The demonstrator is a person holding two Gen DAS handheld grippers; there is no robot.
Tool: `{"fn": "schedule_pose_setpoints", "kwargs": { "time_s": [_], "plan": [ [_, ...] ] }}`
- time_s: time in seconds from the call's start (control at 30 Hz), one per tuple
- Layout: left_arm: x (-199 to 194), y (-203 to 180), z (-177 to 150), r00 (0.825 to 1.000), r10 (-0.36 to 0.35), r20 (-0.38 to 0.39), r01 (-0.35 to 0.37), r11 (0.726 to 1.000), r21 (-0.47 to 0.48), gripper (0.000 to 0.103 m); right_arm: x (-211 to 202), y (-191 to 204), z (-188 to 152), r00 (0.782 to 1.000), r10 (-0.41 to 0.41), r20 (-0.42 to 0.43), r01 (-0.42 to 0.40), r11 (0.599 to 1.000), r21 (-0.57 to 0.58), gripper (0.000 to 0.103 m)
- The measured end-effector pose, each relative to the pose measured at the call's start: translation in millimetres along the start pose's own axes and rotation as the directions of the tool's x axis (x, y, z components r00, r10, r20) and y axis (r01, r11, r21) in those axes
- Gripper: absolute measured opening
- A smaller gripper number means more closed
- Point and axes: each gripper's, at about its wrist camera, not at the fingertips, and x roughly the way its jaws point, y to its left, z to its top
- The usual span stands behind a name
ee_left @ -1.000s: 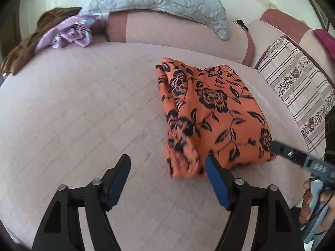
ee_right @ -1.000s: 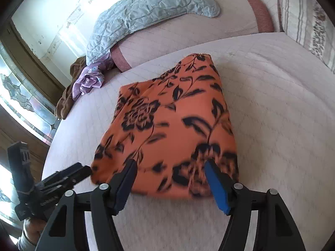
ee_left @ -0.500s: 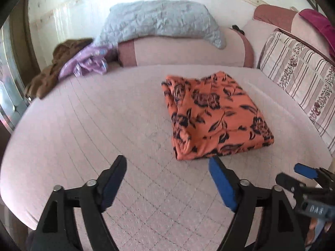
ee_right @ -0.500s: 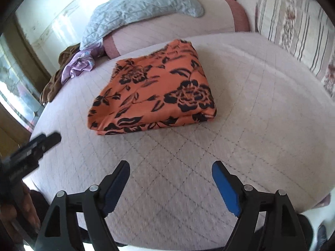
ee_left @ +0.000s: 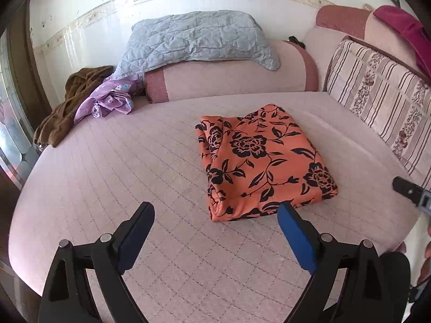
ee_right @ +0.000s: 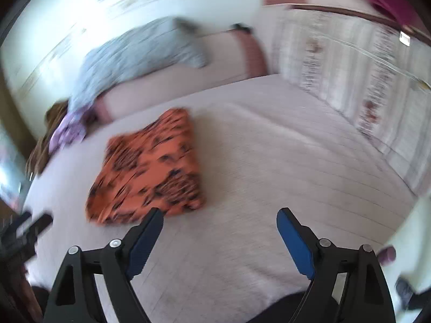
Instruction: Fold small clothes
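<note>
An orange garment with black flowers (ee_left: 261, 161) lies folded into a rectangle on the pink quilted bed (ee_left: 121, 161). My left gripper (ee_left: 215, 215) hovers above the bed in front of the garment's near edge; its jaws are opening and nothing is between them. In the blurred right wrist view the same folded garment (ee_right: 150, 169) sits left of centre. My right gripper (ee_right: 219, 222) is held back from it, to its right, jaws opening with nothing between them. The right gripper's tip (ee_left: 409, 191) shows at the right edge of the left wrist view.
A pink bolster (ee_left: 229, 78) with a grey quilted blanket (ee_left: 194, 40) lies along the back wall. Purple cloth (ee_left: 107, 102) and a brown garment (ee_left: 67, 110) are heaped at the back left. Striped cushions (ee_left: 382, 102) line the right side. The bed's edge is near me.
Both grippers have drawn back and up from the folded garment's near edge, and their jaws have widened. The right gripper has swung to the right; the garment stays where it lay.
</note>
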Motion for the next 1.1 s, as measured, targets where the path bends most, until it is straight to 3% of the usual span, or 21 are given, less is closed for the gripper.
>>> {"fn": "schedule_pose_setpoints", "kwargs": {
  "time_s": [0.07,0.2,0.43,0.6,1.1],
  "plan": [
    [1,-2,0,1.000,0.023,-0.006,-0.023,1.000,0.001,0.093,-1,-5,-1,1.000,0.026,-0.009,-0.025,1.000,0.019,0.092],
    [-1,-5,1,0.999,0.045,-0.005,-0.044,0.999,0.027,0.093,1,28,-17,0.998,0.048,-0.045,-0.054,0.990,-0.130,0.092],
    [-6,3,2,0.996,0.085,0.010,-0.085,0.996,-0.007,0.093,-30,76,-9,0.992,0.111,0.062,-0.091,0.962,-0.258,0.092],
    [-6,9,3,0.997,0.080,0.004,-0.080,0.997,-0.024,0.093,-36,97,-4,0.990,0.126,0.066,-0.096,0.935,-0.342,0.092],
    [-5,7,11,0.999,0.033,0.015,-0.032,0.999,-0.043,0.093,-27,108,5,0.994,0.108,0.030,-0.086,0.908,-0.410,0.092]
  ]
}}
